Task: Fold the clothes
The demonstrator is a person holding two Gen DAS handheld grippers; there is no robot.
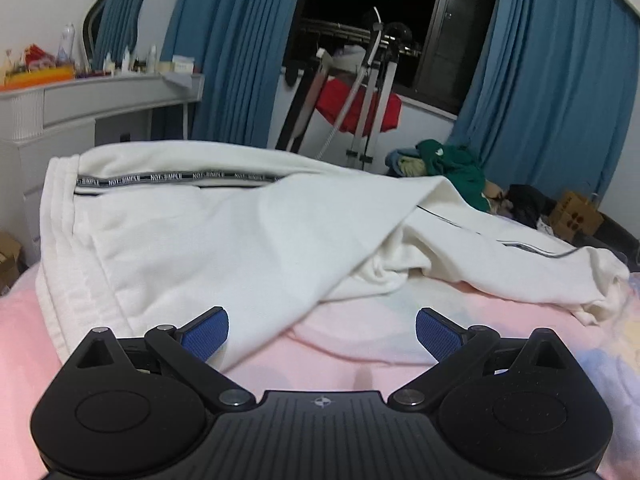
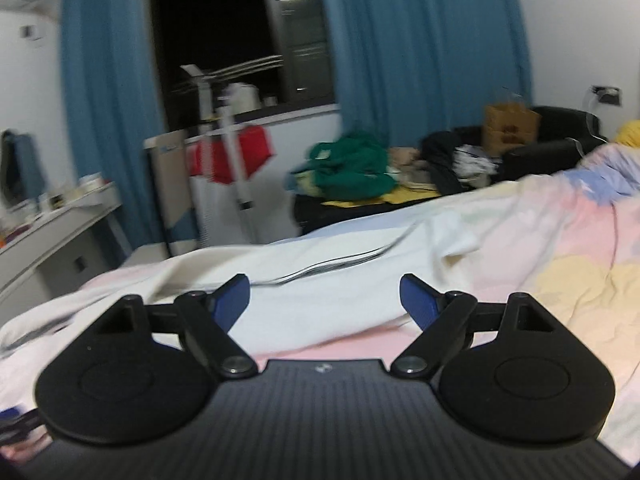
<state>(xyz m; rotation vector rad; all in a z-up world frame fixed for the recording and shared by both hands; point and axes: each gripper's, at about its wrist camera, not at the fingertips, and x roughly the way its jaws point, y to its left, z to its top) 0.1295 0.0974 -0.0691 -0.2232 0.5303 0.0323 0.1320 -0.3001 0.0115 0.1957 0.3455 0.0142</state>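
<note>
Blue curtains (image 1: 240, 40) frame a dark window (image 1: 372, 8) behind a bed (image 1: 360, 364) covered in a pink and pastel sheet. On the bed lies a white garment (image 1: 208, 232), spread across its width, with a grey band of lettering (image 1: 176, 179) running along its far edge and thin dark piping on the part stretching to the right. One fold of it drapes forward, its edge lying close in front of the left hand-held gripper (image 1: 322, 334), whose blue-padded fingers (image 1: 204, 336) stand wide apart with nothing between them, low over the sheet. The right hand-held gripper (image 2: 325, 300) is likewise spread wide and holds nothing; the right wrist view is blurred, and the garment (image 2: 320, 272) lies just beyond its fingertips. Past the bed sit a heap of green clothes (image 2: 352, 168), a drying rack with a red cloth (image 1: 360, 108), and a white dresser (image 1: 80, 100) at the left.
</note>
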